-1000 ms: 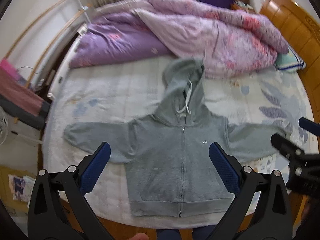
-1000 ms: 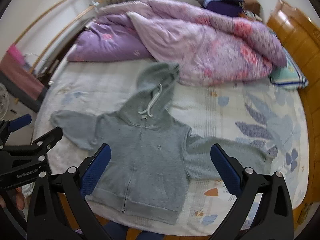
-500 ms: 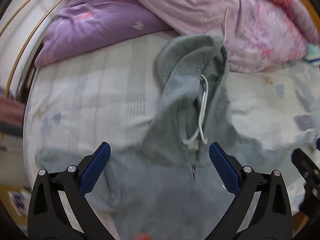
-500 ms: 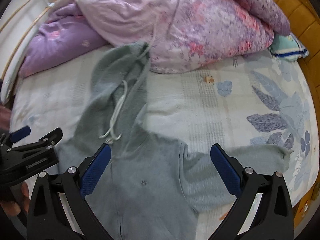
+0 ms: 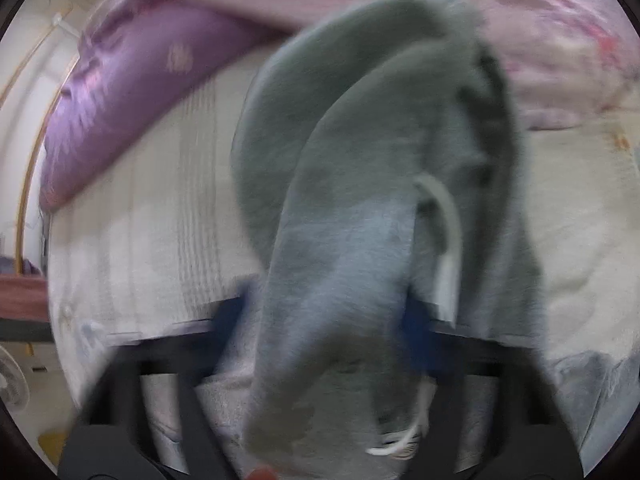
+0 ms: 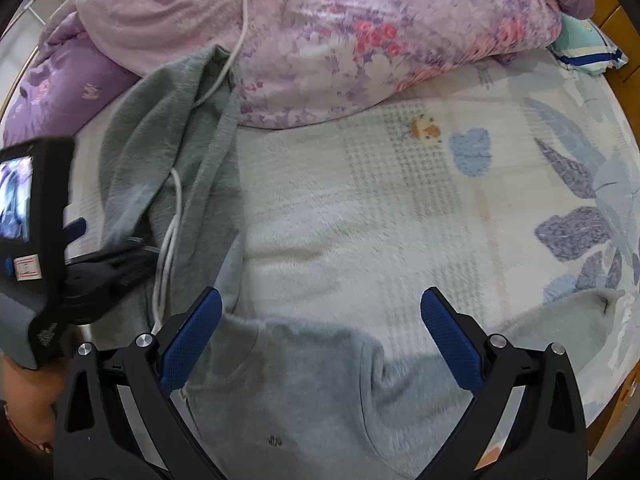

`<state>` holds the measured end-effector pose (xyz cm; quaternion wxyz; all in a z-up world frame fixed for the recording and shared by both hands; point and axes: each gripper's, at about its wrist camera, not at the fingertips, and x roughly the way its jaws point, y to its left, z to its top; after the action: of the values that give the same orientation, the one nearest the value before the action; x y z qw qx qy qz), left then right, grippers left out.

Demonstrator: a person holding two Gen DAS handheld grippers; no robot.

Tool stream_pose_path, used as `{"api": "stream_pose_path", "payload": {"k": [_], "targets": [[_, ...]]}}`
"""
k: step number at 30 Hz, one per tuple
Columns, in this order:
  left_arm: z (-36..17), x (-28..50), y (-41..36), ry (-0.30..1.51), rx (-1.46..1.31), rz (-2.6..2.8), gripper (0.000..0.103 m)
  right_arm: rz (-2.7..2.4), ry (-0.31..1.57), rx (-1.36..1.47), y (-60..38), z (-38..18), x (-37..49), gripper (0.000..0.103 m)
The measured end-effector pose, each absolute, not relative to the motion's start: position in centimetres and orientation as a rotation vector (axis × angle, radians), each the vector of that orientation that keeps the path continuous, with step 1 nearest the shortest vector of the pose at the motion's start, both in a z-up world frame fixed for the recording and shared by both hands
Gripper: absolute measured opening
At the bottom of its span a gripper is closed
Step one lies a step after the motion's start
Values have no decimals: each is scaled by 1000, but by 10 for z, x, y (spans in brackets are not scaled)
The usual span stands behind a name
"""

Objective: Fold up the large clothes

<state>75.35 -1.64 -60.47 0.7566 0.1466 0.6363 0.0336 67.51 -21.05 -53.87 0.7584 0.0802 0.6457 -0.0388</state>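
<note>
A grey zip hoodie (image 6: 304, 392) lies front up on the bed, its hood (image 6: 168, 132) pointing to the quilt, one sleeve (image 6: 560, 320) stretched right. In the blurred left wrist view the hood (image 5: 380, 200) fills the frame and its lower part bulges up between my left gripper's (image 5: 324, 320) blue pads, which sit against the cloth on both sides; whether they are clamped is unclear. The left gripper also shows in the right wrist view (image 6: 116, 264) at the hood's base. My right gripper (image 6: 320, 320) is open and empty over the hoodie's right shoulder.
A pink floral quilt (image 6: 360, 40) and a purple one (image 6: 60, 92) are piled at the back, touching the hood. A pillow (image 6: 588, 48) lies far right beside the wooden bed frame (image 6: 624, 20). The pale floral sheet (image 6: 400, 208) is bare right of the hood.
Both grippers have moved forward and down toward the hoodie. The left one has gone onto the hood, and its pads now stand much closer together around the cloth. The right stays open.
</note>
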Motion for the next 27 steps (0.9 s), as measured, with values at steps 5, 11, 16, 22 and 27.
{"api": "stream_pose_path", "payload": {"k": [5, 11, 16, 22, 27], "targets": [[-584, 746, 65, 1361, 80, 133, 24, -32, 1398, 238, -201, -552, 706, 95], [-573, 727, 135, 1351, -147, 190, 24, 95, 1410, 290, -164, -576, 745, 95], [-584, 722, 167, 1373, -261, 202, 24, 127, 1478, 294, -148, -608, 769, 65], [-596, 715, 188, 1365, -373, 162, 9, 163, 1481, 370, -169, -619, 771, 7], [-573, 693, 216, 1253, -492, 117, 8, 229, 1295, 424, -204, -553, 738, 6]]}}
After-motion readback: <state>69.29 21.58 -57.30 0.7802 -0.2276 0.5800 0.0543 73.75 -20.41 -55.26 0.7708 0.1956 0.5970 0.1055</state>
